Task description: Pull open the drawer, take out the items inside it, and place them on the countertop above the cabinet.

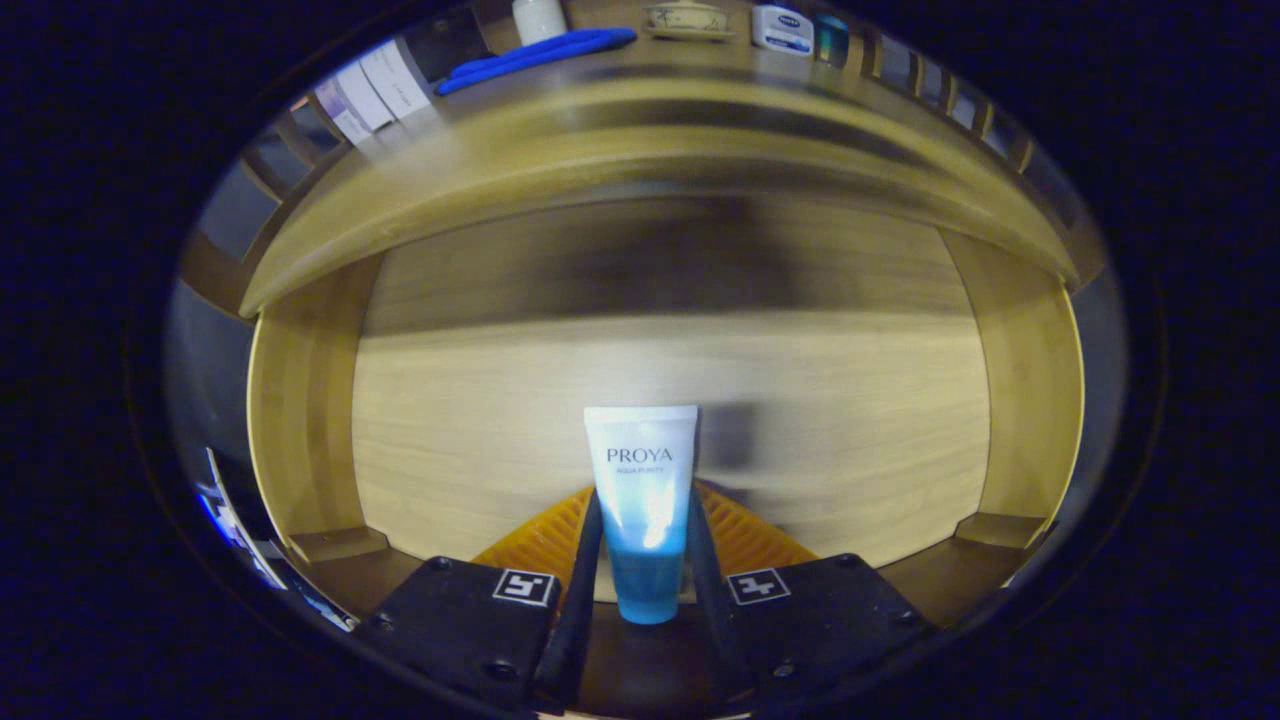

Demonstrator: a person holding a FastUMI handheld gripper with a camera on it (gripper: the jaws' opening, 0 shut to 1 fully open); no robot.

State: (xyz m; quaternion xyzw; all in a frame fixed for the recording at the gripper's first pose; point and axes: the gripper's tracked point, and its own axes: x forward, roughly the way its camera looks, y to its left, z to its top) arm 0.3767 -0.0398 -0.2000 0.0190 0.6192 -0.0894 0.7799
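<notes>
Holding the tube [641, 505] between both fingers, my gripper [643, 540] is clamped on it, one finger pressing each side. The tube stands upright, cap end down toward me at 6 o'clock and flat crimped end up at 12 o'clock. Its upper part is white with lettering, its lower part a translucent blue.

Behind the tube lies the open drawer [300, 400], a pale wooden box. Its bare wooden floor stretches from just beyond my fingers toward 12 o'clock, and its side walls rise at 9 o'clock and 3 o'clock. A dark shadow sits on the floor just to the 3 o'clock side of the tube. The picture is blurred here, so I cannot tell whether the tube's cap touches anything below it.

Above the drawer, toward 12 o'clock, the countertop [640, 110] curves across the cabinet. Several things sit on it: a blue strip-like item [540, 55] at about 11 o'clock, a white container [540, 18] just beyond it, a small lidded dish [688, 18] at 12 o'clock, and a white and blue box [782, 28] with a teal item [830, 38] beside it toward 1 o'clock. Flat white packets [375, 90] lie at the countertop's end near 10 o'clock.
</notes>
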